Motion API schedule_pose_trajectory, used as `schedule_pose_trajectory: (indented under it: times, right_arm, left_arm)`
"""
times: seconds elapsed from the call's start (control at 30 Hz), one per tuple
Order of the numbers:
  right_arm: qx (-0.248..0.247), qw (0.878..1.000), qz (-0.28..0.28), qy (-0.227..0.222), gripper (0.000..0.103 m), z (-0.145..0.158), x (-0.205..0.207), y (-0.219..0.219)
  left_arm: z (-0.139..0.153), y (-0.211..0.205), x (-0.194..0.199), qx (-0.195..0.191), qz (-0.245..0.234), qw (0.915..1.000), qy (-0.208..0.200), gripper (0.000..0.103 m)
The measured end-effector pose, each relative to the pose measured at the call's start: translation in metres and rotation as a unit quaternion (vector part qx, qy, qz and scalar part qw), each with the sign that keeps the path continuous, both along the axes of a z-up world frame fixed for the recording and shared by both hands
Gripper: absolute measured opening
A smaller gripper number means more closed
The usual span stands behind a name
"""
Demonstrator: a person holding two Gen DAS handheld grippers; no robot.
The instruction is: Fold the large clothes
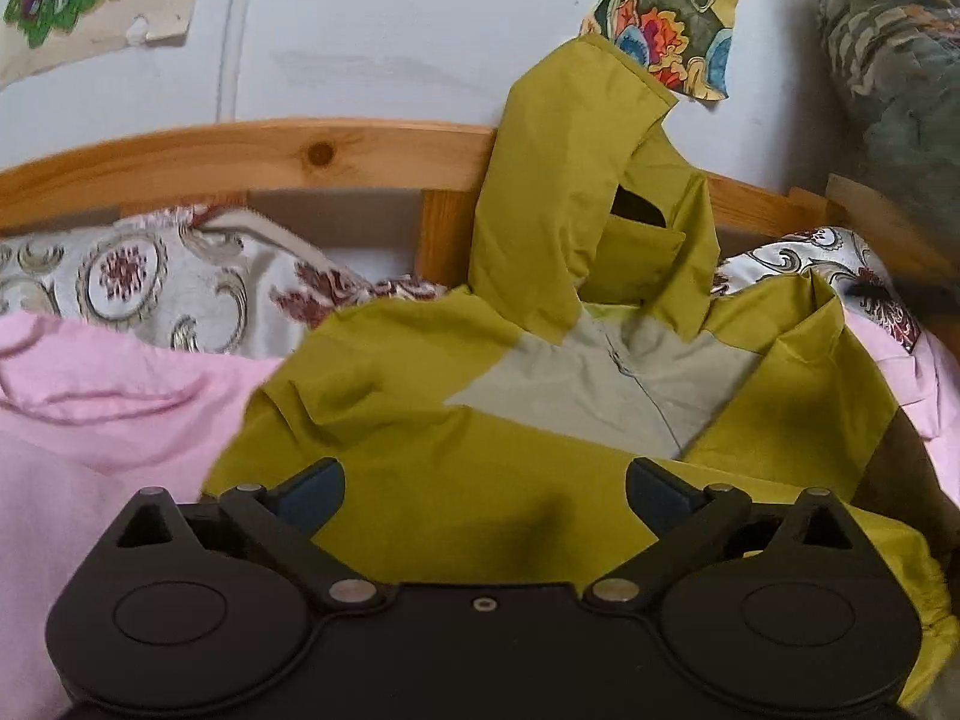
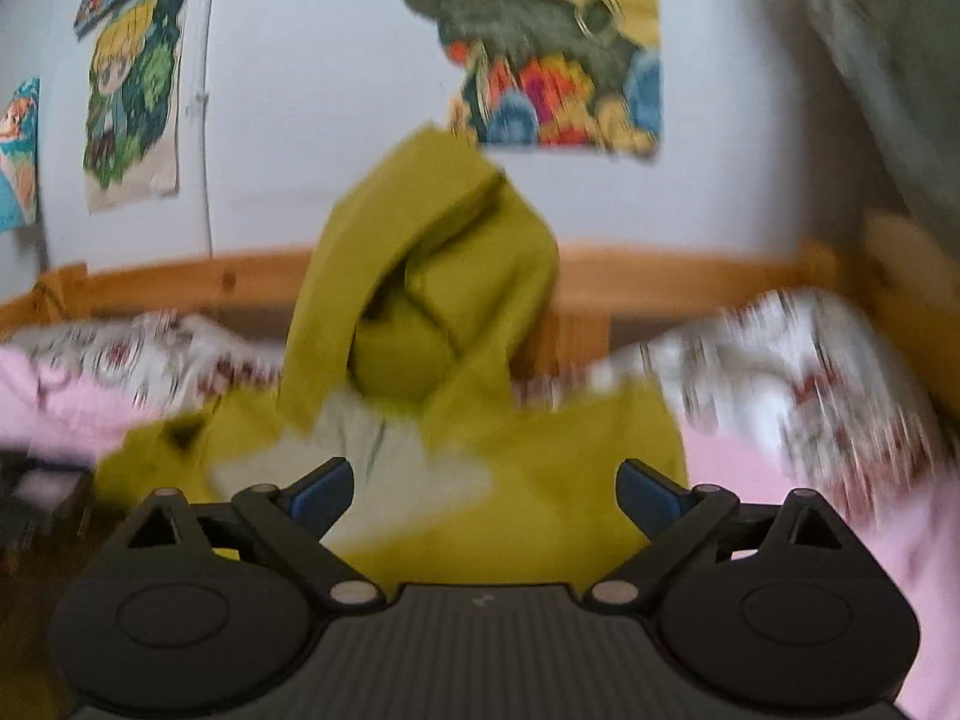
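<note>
An olive-green hooded jacket (image 1: 456,480) with a pale grey chest panel (image 1: 606,384) and zip lies on the pink bed cover. Its hood (image 1: 558,198) stands up against the wooden bed rail and the wall. My left gripper (image 1: 485,495) is open and empty, low over the jacket's front, jaws wide apart. The right wrist view is blurred by motion. There the jacket (image 2: 540,480) and hood (image 2: 432,252) lie ahead, and my right gripper (image 2: 485,495) is open and empty above the jacket's lower part.
A pink cover (image 1: 108,420) spreads on both sides of the jacket. Patterned pillows (image 1: 150,282) lie along the wooden rail (image 1: 240,156). Posters (image 1: 666,12) hang on the white wall. A camouflage-sleeved arm (image 1: 888,72) shows at the right edge.
</note>
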State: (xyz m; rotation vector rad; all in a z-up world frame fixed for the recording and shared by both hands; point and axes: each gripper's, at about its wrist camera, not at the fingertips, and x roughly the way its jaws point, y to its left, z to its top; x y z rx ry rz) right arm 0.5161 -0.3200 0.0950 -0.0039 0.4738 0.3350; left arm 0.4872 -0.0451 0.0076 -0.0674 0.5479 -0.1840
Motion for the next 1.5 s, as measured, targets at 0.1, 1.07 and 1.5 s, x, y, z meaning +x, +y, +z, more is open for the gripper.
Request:
schedule_pose_trajectory:
  times: [0.1,1.07,1.5]
  right_arm:
    - [-0.017,1.0,0.002,-0.024,0.097,0.023,0.05,0.016]
    - [-0.142,0.986,0.07,-0.043,0.002,0.084,0.203,0.105]
    - [-0.042,0.986,0.128,-0.095,0.001,0.102,0.001,0.063]
  left_arm:
    - [-0.004,0.0,-0.002,-0.019,0.004,0.9997,0.011,0.1]
    - [-0.007,0.008,-0.035,-0.024,0.041,0.9988,-0.005,0.102]
    - [0.031,0.004,-0.067,-0.021,0.021,0.9993,-0.025,0.102]
